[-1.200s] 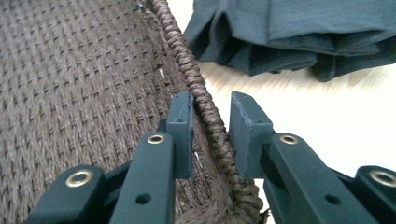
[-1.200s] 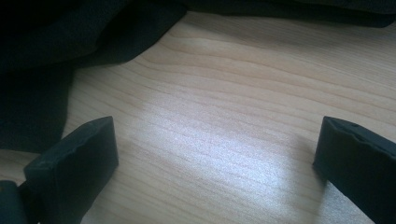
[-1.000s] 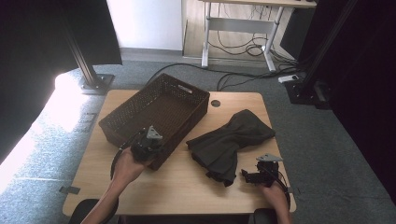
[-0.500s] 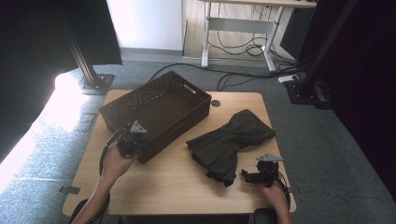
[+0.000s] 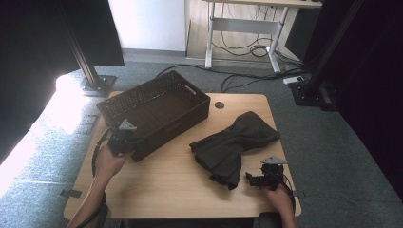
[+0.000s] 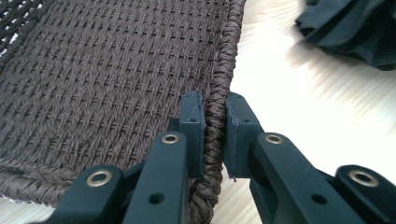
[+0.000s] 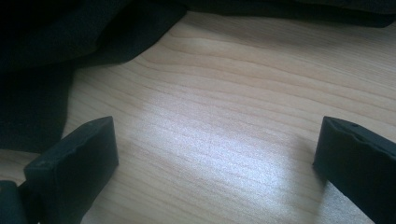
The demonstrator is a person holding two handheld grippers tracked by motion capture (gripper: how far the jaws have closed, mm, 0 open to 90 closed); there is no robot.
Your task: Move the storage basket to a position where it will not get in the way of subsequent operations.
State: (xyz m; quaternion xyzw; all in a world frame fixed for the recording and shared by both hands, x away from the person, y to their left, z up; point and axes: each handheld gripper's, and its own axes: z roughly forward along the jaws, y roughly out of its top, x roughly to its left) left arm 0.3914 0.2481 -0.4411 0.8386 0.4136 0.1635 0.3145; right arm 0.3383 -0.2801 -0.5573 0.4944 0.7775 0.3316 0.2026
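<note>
Room: grey carpet floor, a white wall panel and a metal-legged desk with loose cables behind the table; dark curtains at both sides.
Surface: light wooden table (image 5: 176,171), rounded corners, with a small round cable hole near its far edge.
Basket (image 5: 157,107): dark brown woven, rectangular, open top, standing on the far left part of the table, turned at an angle to the table edges; its near corner reaches toward the left hand.
Basket rim (image 6: 219,93): thick braided edge, seen close in the left gripper view, running up between the two black jaws.
Left gripper (image 5: 124,140): at the basket's near left corner, clamped on the rim; one pad (image 6: 192,121) lies inside the wall and the other outside, both pressing the braid.
Left hand (image 5: 108,164): comes in from the lower left, forearm over the table edge, a cable looping beside it.
Garment (image 5: 235,145): dark folded cloth, bunched in the middle and fanned at both ends, lying on the right half of the table, apart from the basket.
Right gripper (image 5: 261,179): low over the table at the near right, just beside the garment's near end; jaws spread wide with bare wood between them, nothing held.
Right gripper view: dark cloth (image 7: 70,42) fills the upper left, touching neither pad.
</note>
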